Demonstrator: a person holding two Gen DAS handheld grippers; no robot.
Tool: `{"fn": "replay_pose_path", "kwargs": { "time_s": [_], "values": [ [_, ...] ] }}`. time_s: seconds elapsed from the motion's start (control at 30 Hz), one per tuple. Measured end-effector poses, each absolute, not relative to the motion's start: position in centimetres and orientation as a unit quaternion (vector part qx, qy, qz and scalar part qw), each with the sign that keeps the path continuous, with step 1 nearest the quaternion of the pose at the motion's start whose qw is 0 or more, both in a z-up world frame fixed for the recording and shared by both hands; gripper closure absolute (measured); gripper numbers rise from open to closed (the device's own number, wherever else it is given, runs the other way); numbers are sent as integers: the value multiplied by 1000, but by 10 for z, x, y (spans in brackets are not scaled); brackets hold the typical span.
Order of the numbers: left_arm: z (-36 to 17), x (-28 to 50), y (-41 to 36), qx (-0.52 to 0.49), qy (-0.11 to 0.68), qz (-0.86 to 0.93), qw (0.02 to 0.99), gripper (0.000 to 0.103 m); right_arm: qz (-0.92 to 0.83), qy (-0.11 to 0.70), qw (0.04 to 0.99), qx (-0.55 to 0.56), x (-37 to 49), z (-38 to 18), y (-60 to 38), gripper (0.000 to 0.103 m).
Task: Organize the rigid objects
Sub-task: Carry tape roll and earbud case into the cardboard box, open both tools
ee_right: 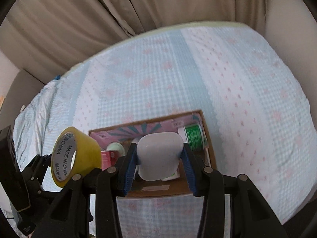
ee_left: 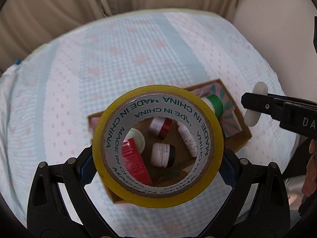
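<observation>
My left gripper point(ee_left: 158, 166) is shut on a yellow tape roll point(ee_left: 206, 138), held just above an open cardboard box point(ee_left: 240, 138). Through the roll's hole I see a red carton point(ee_left: 134, 162), a white jar with a black lid point(ee_left: 162, 155), a red-capped bottle point(ee_left: 159, 128) and a white bottle point(ee_left: 188, 138). A green thread spool point(ee_left: 216, 104) lies by a pink patterned box point(ee_left: 229, 119). My right gripper point(ee_right: 159, 148) is shut on a white rounded case point(ee_right: 160, 162) above the same box point(ee_right: 158, 190). The tape roll point(ee_right: 87, 150) hangs to its left.
The box rests on a bed with a pale blue and pink checked cover point(ee_left: 118, 69). Beige curtains point(ee_right: 138, 6) hang behind the bed and a cream wall point(ee_right: 287, 15) stands at the right. A person's hand point(ee_left: 311, 174) shows at the right edge.
</observation>
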State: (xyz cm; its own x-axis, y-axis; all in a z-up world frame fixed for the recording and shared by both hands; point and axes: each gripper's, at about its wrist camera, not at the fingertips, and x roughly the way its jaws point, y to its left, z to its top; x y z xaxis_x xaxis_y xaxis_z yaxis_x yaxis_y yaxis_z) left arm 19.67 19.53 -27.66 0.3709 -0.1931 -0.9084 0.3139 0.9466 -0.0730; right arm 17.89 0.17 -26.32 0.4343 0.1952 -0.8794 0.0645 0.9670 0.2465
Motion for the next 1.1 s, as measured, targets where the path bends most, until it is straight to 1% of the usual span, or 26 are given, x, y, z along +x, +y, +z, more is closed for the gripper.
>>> {"fn": "replay_pose_path", "kwargs": {
  "time_s": [0.23,0.37,0.47,0.53,0.73,0.8,0.87,0.9,0.93,0.97,1.03,1.1],
  "values": [
    [-338,224,182,61,582,-172,792,5,15,586,798,142,204,-325,-9,62],
    [-365,234,172,86,602,-185,772,5,17,617,776,129,217,-355,-11,63],
    [-375,240,164,102,613,-188,761,5,24,637,762,113,225,-373,-10,66],
    [-379,242,161,107,618,-188,756,5,30,647,754,110,231,-381,-10,72],
    [-386,244,150,123,642,-190,733,5,36,653,748,116,240,-388,-3,72],
    [-385,241,147,133,641,-192,732,0,37,651,750,110,243,-386,-1,72],
    [-377,238,145,135,628,-202,739,0,33,658,744,109,244,-388,0,54],
    [-375,237,144,137,627,-205,739,0,29,661,741,111,244,-389,-1,32],
    [-374,237,143,141,627,-205,738,0,29,660,742,118,243,-390,-2,14],
    [-373,236,143,145,627,-203,738,0,29,655,745,126,241,-389,-4,10],
    [-372,235,144,148,627,-198,739,0,23,653,745,131,237,-388,-5,5],
    [-370,233,147,141,630,-197,738,0,20,664,736,131,233,-389,-6,3]
  ]
}}
